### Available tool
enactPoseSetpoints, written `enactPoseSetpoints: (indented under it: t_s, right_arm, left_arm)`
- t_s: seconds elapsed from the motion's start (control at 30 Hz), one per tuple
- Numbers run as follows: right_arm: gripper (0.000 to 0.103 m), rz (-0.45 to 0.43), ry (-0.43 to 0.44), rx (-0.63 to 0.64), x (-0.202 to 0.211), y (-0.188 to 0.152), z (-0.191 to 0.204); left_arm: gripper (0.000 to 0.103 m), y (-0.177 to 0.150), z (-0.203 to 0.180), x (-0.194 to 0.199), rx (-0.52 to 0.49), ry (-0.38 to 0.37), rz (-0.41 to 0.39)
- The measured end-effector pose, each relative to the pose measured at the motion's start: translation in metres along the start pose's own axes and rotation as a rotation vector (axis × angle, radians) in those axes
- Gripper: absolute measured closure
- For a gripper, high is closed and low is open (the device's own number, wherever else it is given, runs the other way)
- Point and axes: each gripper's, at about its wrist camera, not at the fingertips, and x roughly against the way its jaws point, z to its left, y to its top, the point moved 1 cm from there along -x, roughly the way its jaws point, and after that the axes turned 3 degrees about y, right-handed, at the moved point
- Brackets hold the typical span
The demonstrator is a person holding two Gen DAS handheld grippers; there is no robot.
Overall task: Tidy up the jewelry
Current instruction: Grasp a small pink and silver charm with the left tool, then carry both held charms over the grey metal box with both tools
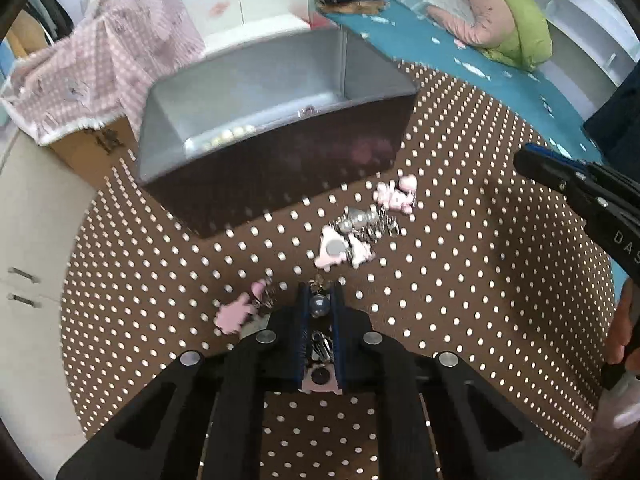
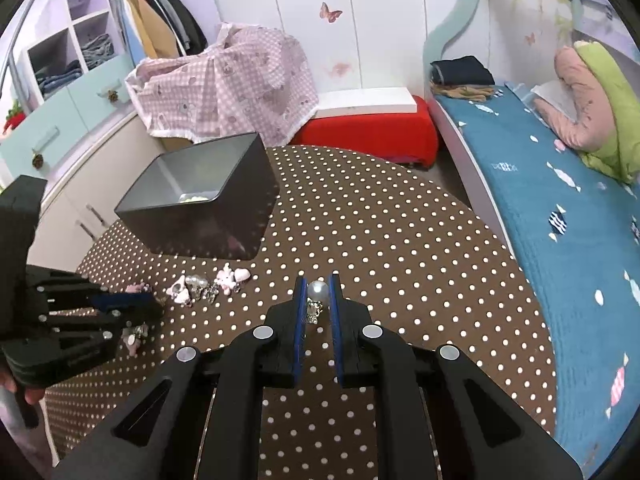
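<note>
My left gripper (image 1: 320, 292) points down at the brown dotted tablecloth (image 1: 460, 300) and is shut on a pearl jewelry piece (image 1: 320, 305) with silver parts and a pink backing. A pink piece (image 1: 236, 314) lies just left of its fingers. My right gripper (image 2: 318, 284) is shut on a white pearl earring (image 2: 318, 291) with a silver dangle, held over the table. A heap of pink and silver jewelry (image 1: 360, 224) (image 2: 200, 284) lies between the grippers and the dark box (image 1: 260, 120) (image 2: 200, 200). Pearls (image 1: 228, 136) rest in the box's grey bottom.
The round table's edge curves toward a bed with a blue cover (image 2: 540, 200) on the right. A red stool (image 2: 372, 132) and a pink checked cloth (image 2: 224, 84) stand behind the box. A pale cabinet (image 1: 28, 240) is at the left.
</note>
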Motion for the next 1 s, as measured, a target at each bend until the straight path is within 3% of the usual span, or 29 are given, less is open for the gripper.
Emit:
enactPoseSetpoints:
  t_s: [0.53,1.0]
  right_arm:
    - [0.091,-0.08,0.021,0.073,0.032,0.028,0.048]
    - [0.091,-0.117,0.058,0.141,0.019,0.089,0.098]
  left_arm:
    - [0.094,-0.003,0.044,0.067,0.089,-0.045,-0.167]
    - [0.094,0.044,0.081,0.088,0.178,-0.064,-0.26]
